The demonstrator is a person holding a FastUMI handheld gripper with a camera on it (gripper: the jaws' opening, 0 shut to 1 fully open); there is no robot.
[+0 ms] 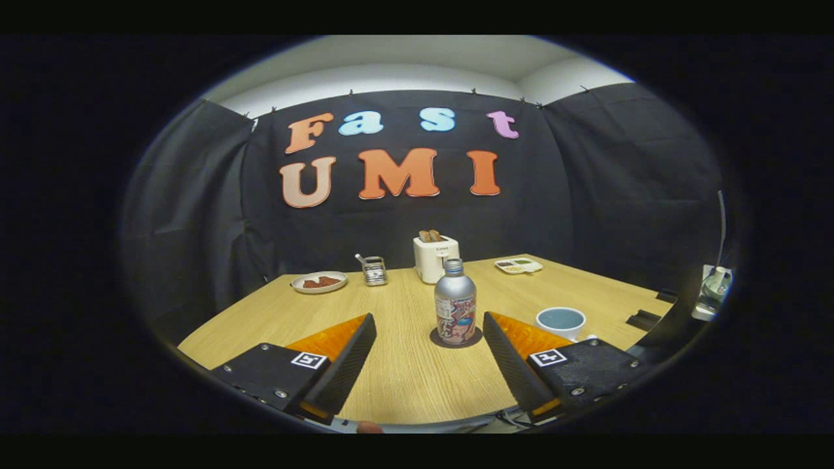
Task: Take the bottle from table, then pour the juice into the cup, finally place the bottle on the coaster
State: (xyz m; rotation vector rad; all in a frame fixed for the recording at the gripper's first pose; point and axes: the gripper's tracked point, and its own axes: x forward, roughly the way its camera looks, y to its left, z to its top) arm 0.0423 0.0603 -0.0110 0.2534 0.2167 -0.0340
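1. A wooden table [404, 378] stands in a booth hung with black cloth, with a pale wall above.
2. The bottle [455, 303], a silver metal one with a printed label and no cap in sight, stands upright on a dark round coaster [438, 341], near the middle of the table.
3. The tool [427, 355] has its fingers spread wide apart, holding nothing; the bottle is just ahead of them, in line with the gap but closer to the right finger.
4. To the right of the bottle sits a white cup [560, 321], just beyond the right finger; whether it holds juice I cannot tell.
5. Behind the bottle is a white toaster [435, 257] with bread in its slots; left of that are a small metal holder [374, 270] and a plate [319, 282] of reddish food. Behind the bottle to the right lies a small tray [518, 265].
6. Judgement: with the bottle on the coaster and the tool empty, this is either the very start or the finish. If the start, the next move is to advance, centre the bottle between the fingers and close on its body.
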